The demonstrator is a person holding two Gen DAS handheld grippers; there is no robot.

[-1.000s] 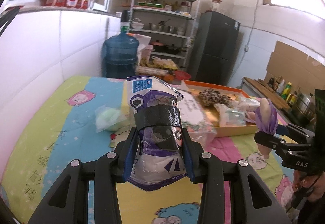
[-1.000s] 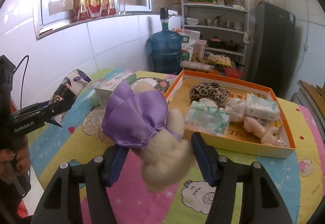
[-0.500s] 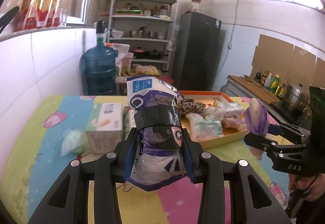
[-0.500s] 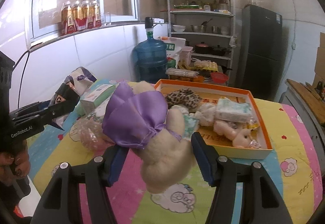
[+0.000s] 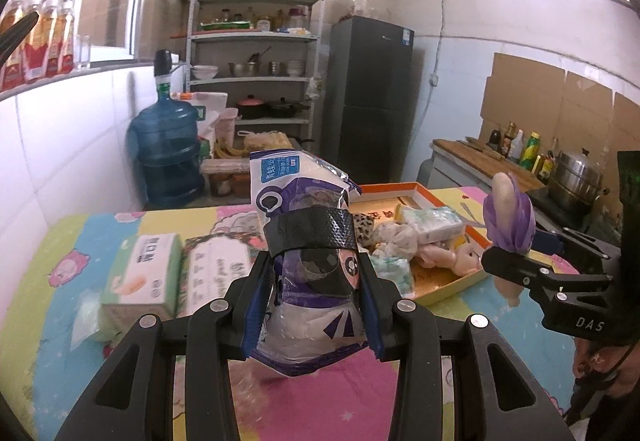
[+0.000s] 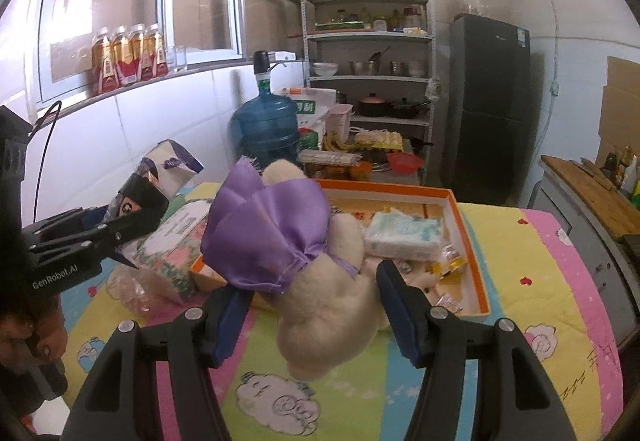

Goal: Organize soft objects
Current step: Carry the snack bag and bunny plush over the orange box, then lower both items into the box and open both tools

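Note:
My left gripper (image 5: 314,305) is shut on a white and purple plastic pack (image 5: 304,225) wrapped with black tape, held above the table. It also shows in the right wrist view (image 6: 160,177). My right gripper (image 6: 316,305) is shut on a cream plush toy in a purple satin dress (image 6: 288,241), held above the table's near side; it shows in the left wrist view (image 5: 508,217) too. An orange-rimmed tray (image 6: 474,241) behind holds a tissue pack (image 6: 404,233), a leopard-print item (image 5: 366,227) and other soft things.
Two tissue boxes (image 5: 144,273) (image 5: 216,273) and a clear bag (image 5: 86,317) lie on the cartoon-print tablecloth (image 6: 532,281) left of the tray. A blue water jug (image 5: 168,153), shelves (image 5: 256,81) and a dark fridge (image 5: 368,97) stand behind the table.
Both grippers have pulled back and risen while keeping their loads. The tray and tissue boxes now sit lower and farther in both views.

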